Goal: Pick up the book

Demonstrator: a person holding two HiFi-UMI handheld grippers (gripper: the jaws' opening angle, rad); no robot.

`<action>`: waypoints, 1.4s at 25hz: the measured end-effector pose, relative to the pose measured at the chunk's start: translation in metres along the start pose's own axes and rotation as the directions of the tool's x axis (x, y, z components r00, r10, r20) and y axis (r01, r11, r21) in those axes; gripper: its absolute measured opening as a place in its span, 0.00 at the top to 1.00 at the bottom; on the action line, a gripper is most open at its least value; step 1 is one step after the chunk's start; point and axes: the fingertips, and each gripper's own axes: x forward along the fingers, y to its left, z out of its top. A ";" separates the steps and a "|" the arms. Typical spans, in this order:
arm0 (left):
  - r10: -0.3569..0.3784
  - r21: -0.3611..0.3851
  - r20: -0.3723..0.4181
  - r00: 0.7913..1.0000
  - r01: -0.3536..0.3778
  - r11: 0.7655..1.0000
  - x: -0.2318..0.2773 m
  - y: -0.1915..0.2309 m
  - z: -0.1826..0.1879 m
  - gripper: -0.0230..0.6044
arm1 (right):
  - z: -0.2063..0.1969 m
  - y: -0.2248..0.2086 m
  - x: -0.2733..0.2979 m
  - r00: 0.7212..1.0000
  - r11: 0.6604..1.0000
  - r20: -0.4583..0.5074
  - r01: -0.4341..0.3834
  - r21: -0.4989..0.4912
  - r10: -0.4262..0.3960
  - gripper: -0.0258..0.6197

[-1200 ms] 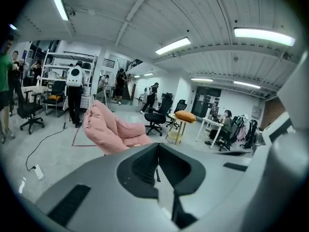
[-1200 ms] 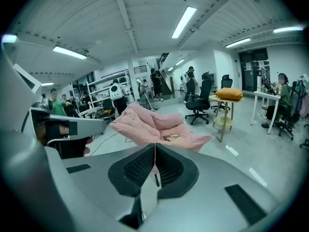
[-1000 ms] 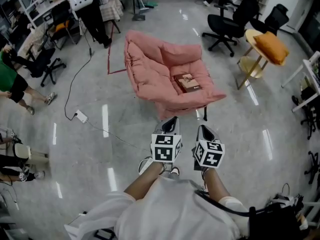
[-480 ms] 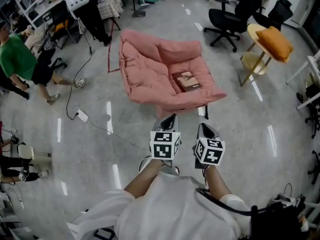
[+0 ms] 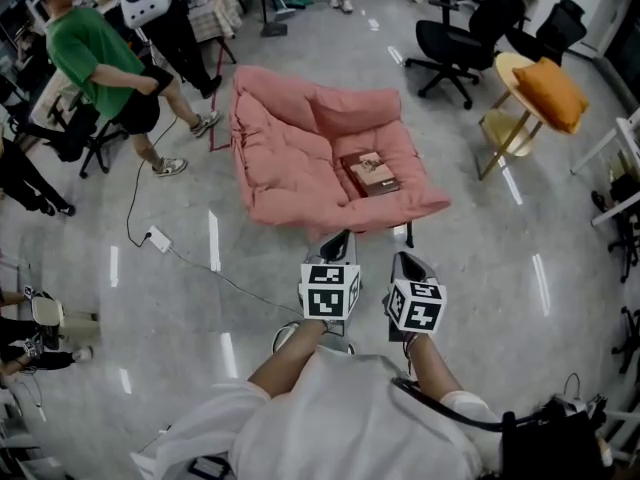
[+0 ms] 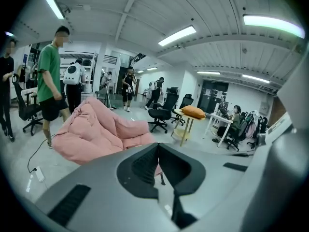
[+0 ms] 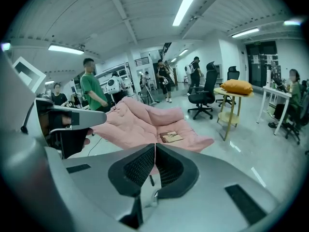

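Head view shows the book lying flat on the seat of a pink padded floor chair, ahead of both pairs of jaws and well apart from them. It sits nearer the line of the right jaws than of the left. In the right gripper view it appears just above the jaw tips, on the pink seat beyond them; in the left gripper view only the chair's puffy back shows past the jaws. The left gripper and the right gripper are held side by side over the glossy grey floor, short of the chair's front edge, both pointing forward and down. Each pair of jaws is clenched, ribbed pads meeting with nothing between them. Far beyond the left jaws a person in a green shirt walks. Beyond the right jaws are a black office chair and an orange cushion.
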 end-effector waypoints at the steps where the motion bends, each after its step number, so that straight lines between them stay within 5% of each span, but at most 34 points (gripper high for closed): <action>1: 0.000 -0.002 0.000 1.000 0.000 1.000 0.007 0.002 0.003 0.95 | 0.004 -0.002 0.006 1.000 1.000 -0.002 0.002 -0.005 -0.002 0.91; 17: -0.015 -0.005 0.022 1.000 0.015 1.000 0.119 0.048 0.090 0.95 | 0.102 -0.029 0.109 1.000 0.999 0.001 0.025 -0.033 -0.025 0.91; 35: -0.025 -0.012 -0.026 0.999 0.025 1.000 0.212 0.093 0.132 0.95 | 0.156 -0.047 0.200 0.999 1.000 -0.046 0.027 -0.010 -0.027 0.91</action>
